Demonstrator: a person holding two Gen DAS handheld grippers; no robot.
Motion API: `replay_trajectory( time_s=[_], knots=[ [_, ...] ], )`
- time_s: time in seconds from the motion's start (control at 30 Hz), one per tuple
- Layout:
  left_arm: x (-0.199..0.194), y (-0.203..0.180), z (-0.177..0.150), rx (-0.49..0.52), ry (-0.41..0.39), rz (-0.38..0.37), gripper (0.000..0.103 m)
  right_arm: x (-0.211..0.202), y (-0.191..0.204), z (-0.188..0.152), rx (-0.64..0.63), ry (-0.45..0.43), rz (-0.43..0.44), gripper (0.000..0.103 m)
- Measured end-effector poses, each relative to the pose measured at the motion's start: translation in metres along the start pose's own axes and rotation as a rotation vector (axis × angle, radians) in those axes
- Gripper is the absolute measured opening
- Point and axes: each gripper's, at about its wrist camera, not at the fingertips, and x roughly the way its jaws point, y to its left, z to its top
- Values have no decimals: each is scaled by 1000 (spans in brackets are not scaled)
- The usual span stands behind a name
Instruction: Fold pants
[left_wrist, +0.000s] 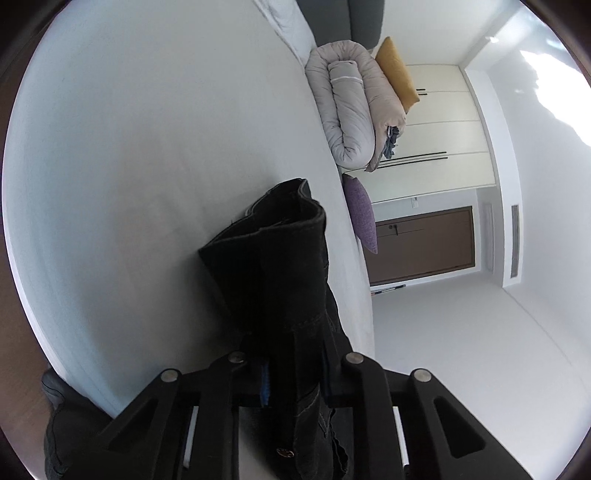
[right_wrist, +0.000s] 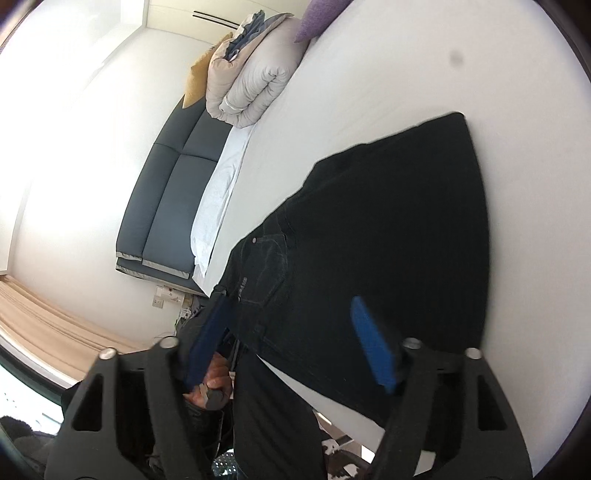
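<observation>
The left gripper (left_wrist: 291, 380) pinches a fold of the black pants (left_wrist: 280, 266) between its fingers. The right gripper (right_wrist: 295, 343) has its blue fingers (right_wrist: 371, 343) spread, nothing between them. The pants lie spread on the white bed (right_wrist: 369, 74), near a rolled duvet (right_wrist: 255, 85).

no legible text, pants (right_wrist: 388, 229) label perhaps too blurred

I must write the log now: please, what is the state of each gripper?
Left gripper: closed on the black pants.
Right gripper: open, holding nothing, above the pants.
</observation>
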Motion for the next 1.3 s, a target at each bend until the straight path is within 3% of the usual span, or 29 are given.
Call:
replay_trajectory(
  time_s=[0.07, 0.13, 0.17, 0.23, 0.27, 0.3, 0.43, 0.53, 0.57, 0.6, 0.8, 1.0, 1.07, 1.13, 1.17, 1.2, 1.3],
  knots=[
    [-2, -9, -2, 51, -9, 19, 14, 23, 11, 14, -21, 41, -3, 70],
    [-5, -17, -5, 103, -20, 34, 13, 54, 19, 25, -42, 111, -34, 49],
    [-5, -23, -6, 137, -25, 48, 13, 71, 21, 28, -45, 149, -47, 31],
    [-6, -36, -10, 206, -36, 68, 13, 104, 21, 33, -26, 210, -62, 25],
    [-6, -41, -11, 231, -39, 72, 13, 118, 23, 33, -27, 233, -64, 15],
    [-6, -48, -13, 269, -42, 81, 13, 132, 24, 35, -29, 253, -69, 12],
    [-7, -66, -19, 373, -48, 97, 13, 171, 28, 37, -6, 297, -54, 12],
    [-8, -78, -26, 436, -47, 101, 13, 190, 17, 36, 17, 334, -98, 12],
    [-8, -81, -28, 454, -46, 102, 13, 197, 9, 34, 33, 344, -119, 0],
    [-7, -88, -31, 480, -45, 101, 13, 200, 3, 31, 43, 352, -141, 0],
    [1, -124, -51, 625, -36, 94, 13, 204, -1, 22, 20, 315, -199, 0],
    [18, -162, -85, 781, 15, 103, 13, 189, -13, 21, 27, 270, -95, 0],
    [24, -176, -101, 842, 36, 104, 13, 161, -15, 24, 52, 194, -46, 10],
    [33, -191, -122, 919, 65, 104, 13, 124, -17, 28, 68, 103, 28, 31],
    [38, -197, -135, 963, 83, 105, 13, 107, -21, 28, 87, 67, 42, 64],
    [45, -204, -150, 1013, 105, 108, 13, 90, -26, 28, 108, 25, 55, 79],
    [66, -216, -198, 1167, 178, 133, 13, 47, -43, 31, 157, -38, 132, 79]
  ],
)
